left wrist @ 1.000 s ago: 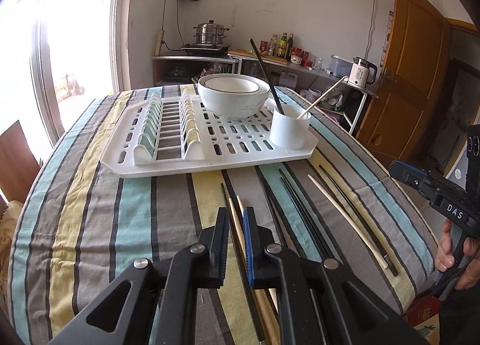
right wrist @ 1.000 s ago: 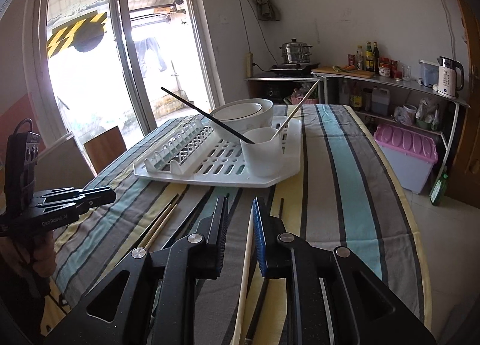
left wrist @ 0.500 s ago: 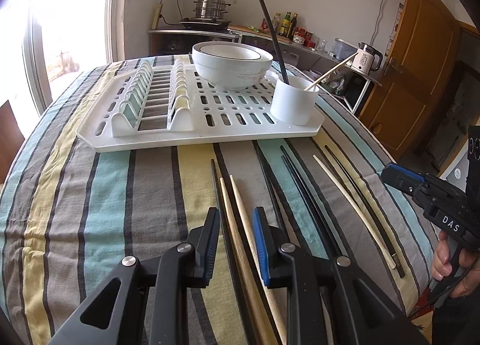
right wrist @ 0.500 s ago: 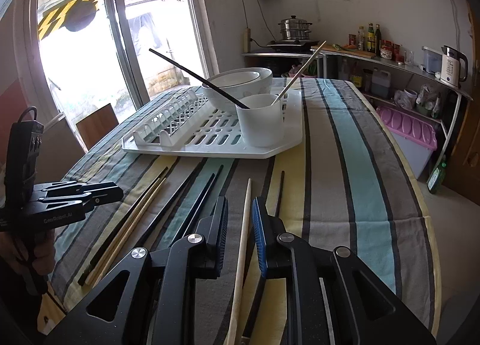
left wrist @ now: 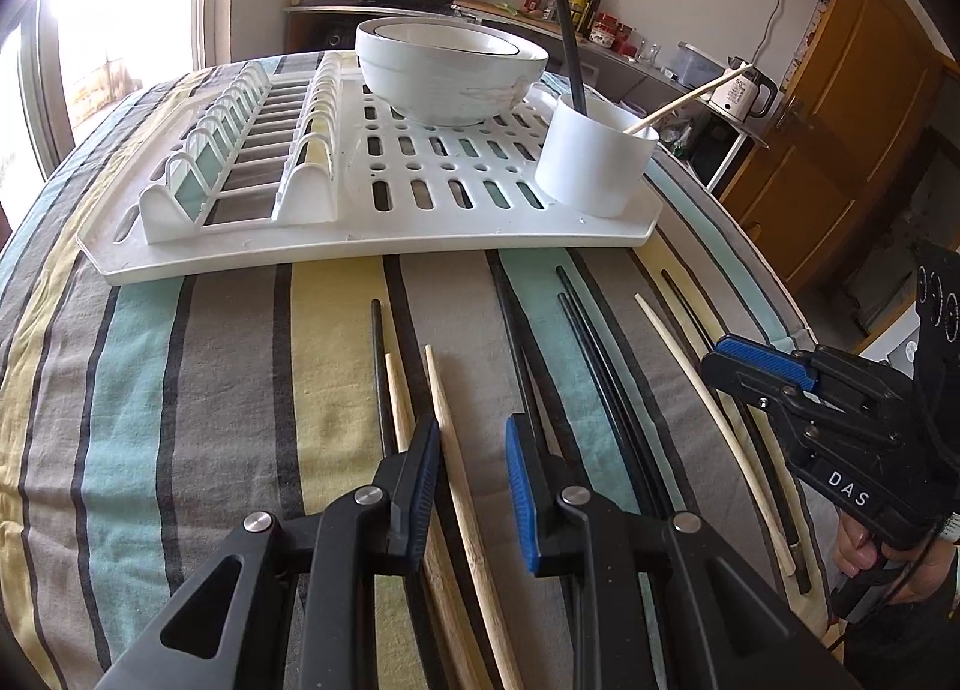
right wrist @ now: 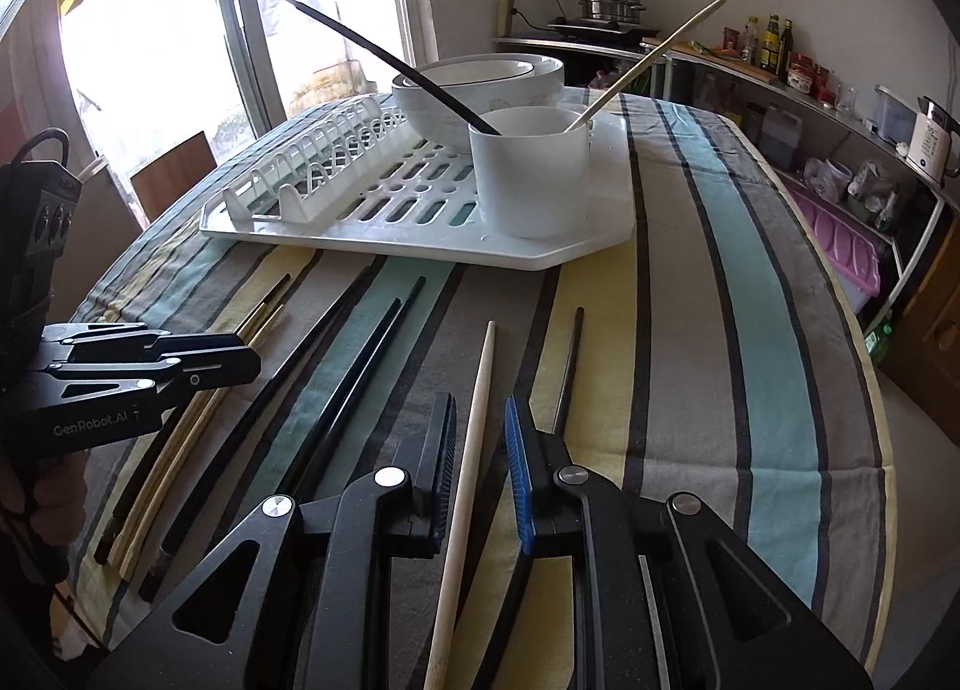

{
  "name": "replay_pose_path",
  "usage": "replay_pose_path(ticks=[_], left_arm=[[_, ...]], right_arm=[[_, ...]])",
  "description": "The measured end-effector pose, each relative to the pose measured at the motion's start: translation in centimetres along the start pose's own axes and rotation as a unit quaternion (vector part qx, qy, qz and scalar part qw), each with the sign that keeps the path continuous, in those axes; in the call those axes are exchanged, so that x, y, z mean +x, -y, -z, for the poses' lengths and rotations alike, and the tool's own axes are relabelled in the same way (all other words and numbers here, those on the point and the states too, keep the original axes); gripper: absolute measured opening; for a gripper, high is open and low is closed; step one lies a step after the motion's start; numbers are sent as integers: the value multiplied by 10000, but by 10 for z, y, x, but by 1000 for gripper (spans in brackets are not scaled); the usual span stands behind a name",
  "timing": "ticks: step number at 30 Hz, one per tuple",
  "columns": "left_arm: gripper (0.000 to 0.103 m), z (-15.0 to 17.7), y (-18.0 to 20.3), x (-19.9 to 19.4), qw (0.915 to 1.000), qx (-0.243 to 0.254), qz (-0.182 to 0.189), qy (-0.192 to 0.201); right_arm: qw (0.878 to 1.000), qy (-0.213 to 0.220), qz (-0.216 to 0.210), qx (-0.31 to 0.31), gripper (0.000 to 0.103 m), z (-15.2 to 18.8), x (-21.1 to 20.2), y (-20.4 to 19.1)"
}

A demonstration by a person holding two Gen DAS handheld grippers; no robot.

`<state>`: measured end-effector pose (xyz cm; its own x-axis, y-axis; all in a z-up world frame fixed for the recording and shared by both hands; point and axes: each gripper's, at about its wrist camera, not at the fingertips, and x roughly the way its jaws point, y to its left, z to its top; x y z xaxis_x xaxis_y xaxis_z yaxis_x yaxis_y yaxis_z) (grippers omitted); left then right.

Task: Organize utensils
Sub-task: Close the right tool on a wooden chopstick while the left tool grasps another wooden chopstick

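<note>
Left wrist view: the left tongs hang released over a striped tabletop, a wooden chopstick lying loose between the pads. Behind stands a white drying rack with a cup.

Right wrist view: the right tongs are parted around a pale chopstick, seemingly not touching it. Black chopsticks lie just beside.

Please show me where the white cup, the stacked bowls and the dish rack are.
white cup (right wrist: 531, 180): right wrist view, front wall.
stacked bowls (left wrist: 450, 81): left wrist view, outer bowl's side.
dish rack (left wrist: 384, 222): left wrist view, slotted floor near front edge.
</note>
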<state>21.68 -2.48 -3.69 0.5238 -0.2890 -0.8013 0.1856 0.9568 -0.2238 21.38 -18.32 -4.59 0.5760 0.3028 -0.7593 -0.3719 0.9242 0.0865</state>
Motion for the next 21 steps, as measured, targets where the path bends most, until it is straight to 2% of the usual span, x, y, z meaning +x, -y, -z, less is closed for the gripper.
replay_pose_path(ticks=[8, 16, 19, 21], left_arm=[[22, -8, 6, 7, 9998, 98, -181, -67], [22, -7, 21, 12, 9964, 500, -687, 8], [16, -8, 23, 13, 9954, 514, -809, 54], [10, -10, 23, 13, 9951, 505, -853, 66]], right_arm=[[9994, -299, 103, -139, 17, -16, 26, -1], [9981, -444, 263, -337, 15, -24, 32, -9], [9977, -489, 232, -406, 7, -25, 33, -12], [9978, -491, 238, -381, 6, -26, 34, -13]])
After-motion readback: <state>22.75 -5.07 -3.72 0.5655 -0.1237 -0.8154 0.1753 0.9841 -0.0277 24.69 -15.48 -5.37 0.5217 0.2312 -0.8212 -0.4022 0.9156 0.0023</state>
